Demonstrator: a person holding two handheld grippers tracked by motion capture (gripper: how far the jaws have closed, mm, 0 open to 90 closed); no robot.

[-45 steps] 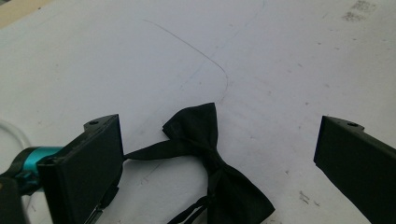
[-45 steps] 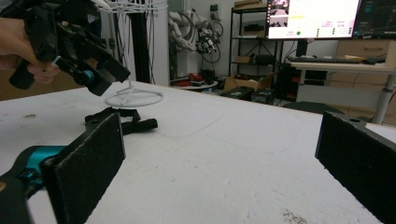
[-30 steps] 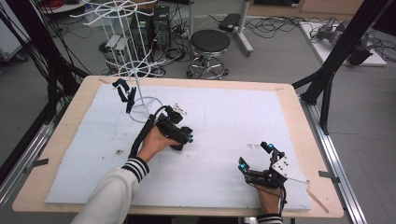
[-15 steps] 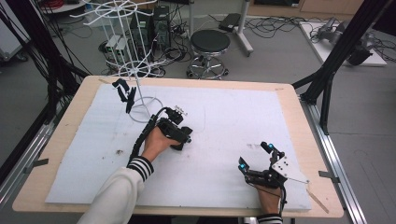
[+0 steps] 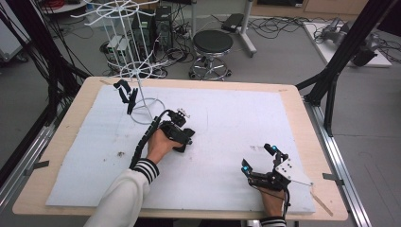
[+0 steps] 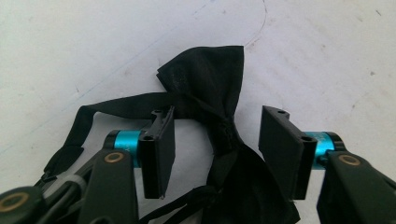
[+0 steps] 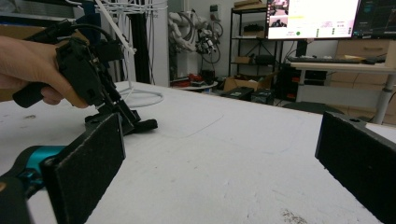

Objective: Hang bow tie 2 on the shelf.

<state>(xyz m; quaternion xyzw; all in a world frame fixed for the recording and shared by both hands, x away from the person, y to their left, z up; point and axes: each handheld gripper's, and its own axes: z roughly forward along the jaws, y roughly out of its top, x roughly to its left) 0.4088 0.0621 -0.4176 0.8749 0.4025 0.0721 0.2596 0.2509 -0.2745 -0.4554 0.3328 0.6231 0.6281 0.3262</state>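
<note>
White foam sheeting (image 5: 227, 142) covers my wooden table (image 5: 302, 109), with a black cloth bow tie lying on it under my left gripper.

At the far left of the sheet stands a tall white wire display rack (image 5: 137, 71) on a ring base, with another small black item (image 5: 126, 93) hanging on it. My left gripper (image 6: 215, 140) points down at the sheet just right of that base, its jaws parted and straddling the black fabric bow tie (image 6: 210, 98) without pinching it. The tie is matte and crumpled, gathered at a centre knot between my pads, one wing fanned out beyond the jaws, a thin black strap (image 6: 116, 105) looping off to the side. My right gripper (image 5: 262, 161) rests near the front right, spread wide and holding nothing.
</note>
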